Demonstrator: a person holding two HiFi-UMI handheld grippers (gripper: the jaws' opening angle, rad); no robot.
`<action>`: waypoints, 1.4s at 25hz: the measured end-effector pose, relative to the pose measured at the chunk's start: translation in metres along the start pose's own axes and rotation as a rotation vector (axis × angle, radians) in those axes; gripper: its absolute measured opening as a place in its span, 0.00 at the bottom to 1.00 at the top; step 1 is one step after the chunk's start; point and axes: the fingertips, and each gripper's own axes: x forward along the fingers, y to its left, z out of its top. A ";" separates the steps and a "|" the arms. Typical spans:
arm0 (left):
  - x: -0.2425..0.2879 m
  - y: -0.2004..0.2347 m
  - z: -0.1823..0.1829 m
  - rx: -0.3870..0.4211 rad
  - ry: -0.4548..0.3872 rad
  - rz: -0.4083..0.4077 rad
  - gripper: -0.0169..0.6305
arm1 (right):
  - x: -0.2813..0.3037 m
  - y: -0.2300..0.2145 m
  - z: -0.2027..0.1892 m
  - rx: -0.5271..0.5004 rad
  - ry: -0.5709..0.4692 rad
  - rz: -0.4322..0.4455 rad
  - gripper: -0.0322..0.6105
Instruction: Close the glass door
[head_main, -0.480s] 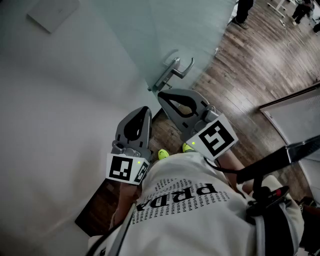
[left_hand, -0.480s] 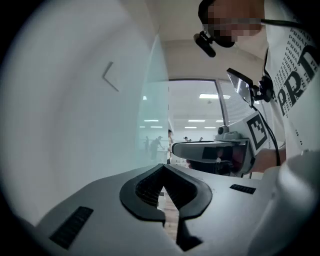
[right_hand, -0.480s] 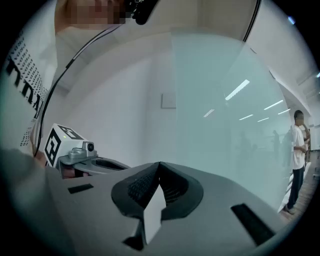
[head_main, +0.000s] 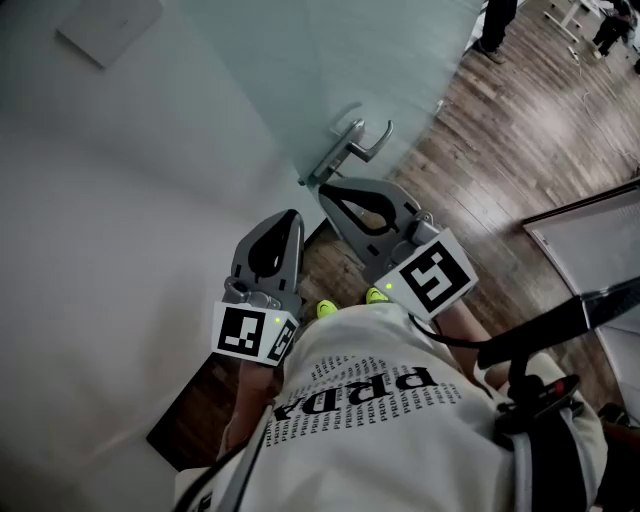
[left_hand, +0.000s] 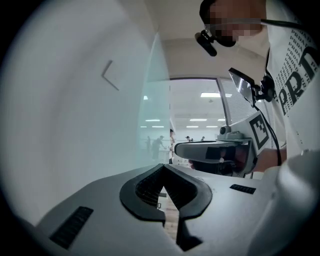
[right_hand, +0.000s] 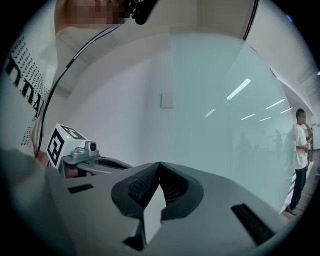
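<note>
The frosted glass door (head_main: 330, 70) fills the upper head view, with a silver lever handle (head_main: 352, 148) near its edge. My right gripper (head_main: 326, 190) is shut and empty, its tip just below the handle's base; whether it touches the door is unclear. My left gripper (head_main: 290, 222) is also shut and empty, lower and to the left, beside the white wall. In the left gripper view the jaws (left_hand: 163, 167) meet, with the door's edge (left_hand: 156, 100) ahead. In the right gripper view the jaws (right_hand: 159, 165) are together in front of the glass door (right_hand: 225, 110).
A white wall (head_main: 90, 200) with a flat panel (head_main: 105, 25) stands left of the door. Wooden floor (head_main: 520, 130) runs to the right, with people standing far off (head_main: 495, 25). A person (right_hand: 300, 150) stands beyond the glass. My own shirt and shoes (head_main: 325, 308) are below.
The head view has shifted a little, so the handle sits slightly further right. Both grippers keep their places and stay shut.
</note>
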 end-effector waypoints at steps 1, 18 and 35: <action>0.003 -0.001 -0.002 0.000 0.002 0.000 0.03 | -0.001 -0.002 -0.002 0.002 -0.001 0.003 0.05; 0.054 0.041 -0.013 0.063 0.029 0.137 0.12 | -0.033 -0.017 -0.041 0.077 0.094 0.083 0.05; 0.069 0.063 -0.009 0.106 -0.002 0.007 0.22 | -0.004 -0.032 -0.039 0.075 0.137 0.029 0.05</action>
